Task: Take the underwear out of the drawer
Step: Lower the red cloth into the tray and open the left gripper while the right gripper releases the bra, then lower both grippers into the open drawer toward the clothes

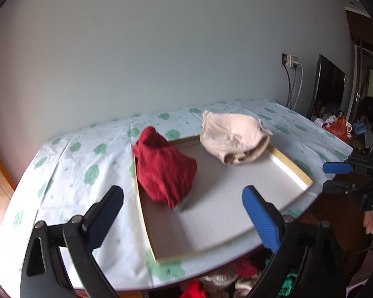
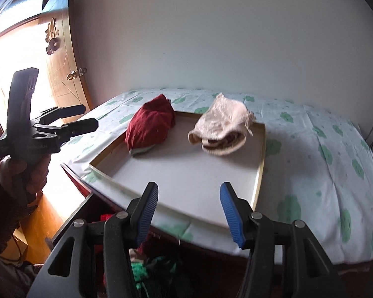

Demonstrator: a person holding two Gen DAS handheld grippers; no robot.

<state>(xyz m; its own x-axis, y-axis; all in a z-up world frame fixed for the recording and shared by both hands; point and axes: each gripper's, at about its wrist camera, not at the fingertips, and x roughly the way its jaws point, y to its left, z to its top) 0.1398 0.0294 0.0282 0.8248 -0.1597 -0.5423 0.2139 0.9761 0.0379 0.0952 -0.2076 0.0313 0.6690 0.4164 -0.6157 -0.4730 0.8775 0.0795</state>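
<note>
Left wrist view. Left gripper (image 1: 182, 202) jaws stand wide, nothing between them. Ahead, a shallow tray (image 1: 289, 167) sits on the flowered cloth (image 1: 69, 159). Red underwear (image 1: 165, 171) lies bunched at the tray's 10 o'clock corner, partly draped over its rim. Beige underwear (image 1: 232, 136) sits at 1 o'clock, overhanging the far rim. Right gripper (image 1: 335, 167) enters at 3 o'clock, clear of the tray (its jaw gap is hard to read from this side). At 6 o'clock, below the table edge, the open drawer (image 1: 226, 280) shows more cloth: red, cream, green.

Right wrist view. Right gripper (image 2: 189, 204) jaws are about half apart and empty. Same tray (image 2: 259, 159) ahead; red underwear (image 2: 150, 129) at 11 o'clock, beige underwear (image 2: 221, 130) at 1 o'clock, well apart from each other. Left gripper (image 2: 88, 118) hangs at 9 o'clock over the table's corner, carrying nothing, with a hand (image 2: 24, 176) on its grip. Drawer (image 2: 151, 268) at 6 o'clock, garments heaped inside.

Progress, as I judge it: two pieces are out and on the tray; both tools are free. Several pieces remain in the drawer, so the job looks partly done.
</note>
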